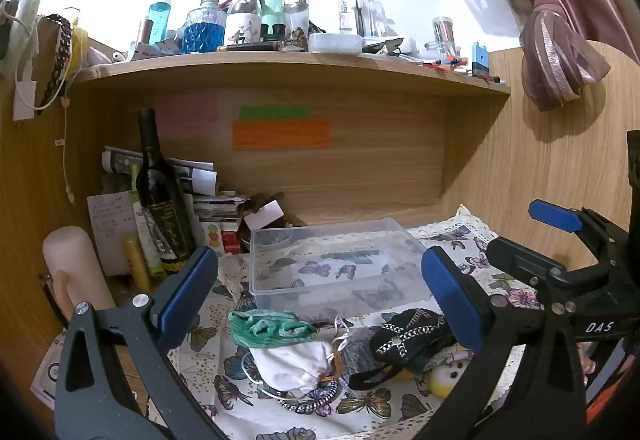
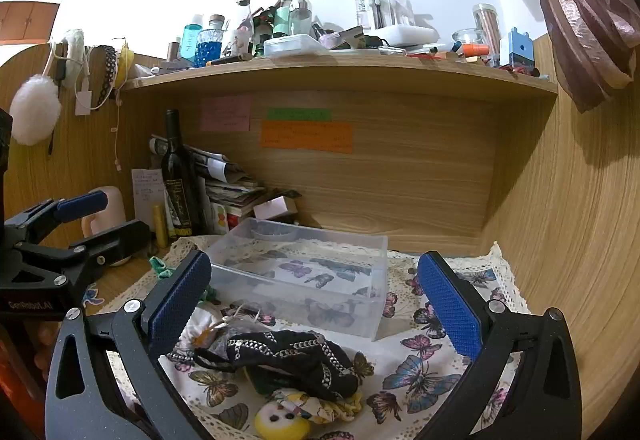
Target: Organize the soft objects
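A clear plastic bin [image 1: 404, 240] [image 2: 240, 236] stands on the butterfly-print cloth [image 1: 208, 360] [image 2: 420, 368], holding nothing I can see. In front of it lie a green scrunched cloth [image 1: 268, 328], a white drawstring pouch [image 1: 292, 364] [image 2: 200, 324], a black chain-patterned pouch [image 1: 408, 336] [image 2: 288, 356] and a yellow soft doll [image 1: 446, 376] [image 2: 280, 420]. My left gripper [image 1: 320, 296] is open above the green cloth and white pouch. My right gripper [image 2: 316, 304] is open above the black pouch; it also shows in the left wrist view [image 1: 556, 216].
A dark wine bottle [image 1: 160, 200] [image 2: 178, 184], a pale candle [image 1: 72, 268] and stacked papers [image 1: 204, 184] crowd the back left. A cluttered wooden shelf [image 1: 280, 68] [image 2: 340, 72] overhangs. Wooden walls close in left and right. A curtain [image 1: 560, 52] hangs at right.
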A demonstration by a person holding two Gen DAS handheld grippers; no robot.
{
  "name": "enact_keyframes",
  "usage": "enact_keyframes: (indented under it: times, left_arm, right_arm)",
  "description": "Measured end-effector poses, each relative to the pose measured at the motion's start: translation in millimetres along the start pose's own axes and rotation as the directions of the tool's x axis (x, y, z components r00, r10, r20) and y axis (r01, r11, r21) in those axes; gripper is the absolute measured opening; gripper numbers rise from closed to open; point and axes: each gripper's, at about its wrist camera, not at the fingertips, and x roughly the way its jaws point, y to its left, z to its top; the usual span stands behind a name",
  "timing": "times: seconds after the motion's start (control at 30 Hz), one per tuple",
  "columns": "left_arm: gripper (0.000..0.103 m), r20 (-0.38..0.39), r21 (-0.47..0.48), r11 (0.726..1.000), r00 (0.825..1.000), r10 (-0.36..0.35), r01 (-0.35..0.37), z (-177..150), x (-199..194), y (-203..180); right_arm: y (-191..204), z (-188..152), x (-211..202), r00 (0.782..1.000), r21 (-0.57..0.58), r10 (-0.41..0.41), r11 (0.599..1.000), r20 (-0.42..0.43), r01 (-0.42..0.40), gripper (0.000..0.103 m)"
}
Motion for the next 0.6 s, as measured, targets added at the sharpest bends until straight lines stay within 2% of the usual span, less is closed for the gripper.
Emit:
enact_keyframes:
  times: [0.6]
  left_arm:
    - [0.103, 0.011, 0.009, 1.0, 1.0, -0.007, 0.007, -1.0, -2.0, -3.0]
  right_arm:
    - [-1.8, -1.0, -0.7, 1.0, 0.015, 0.004, 1.0, 0.001, -0.004, 0.103]
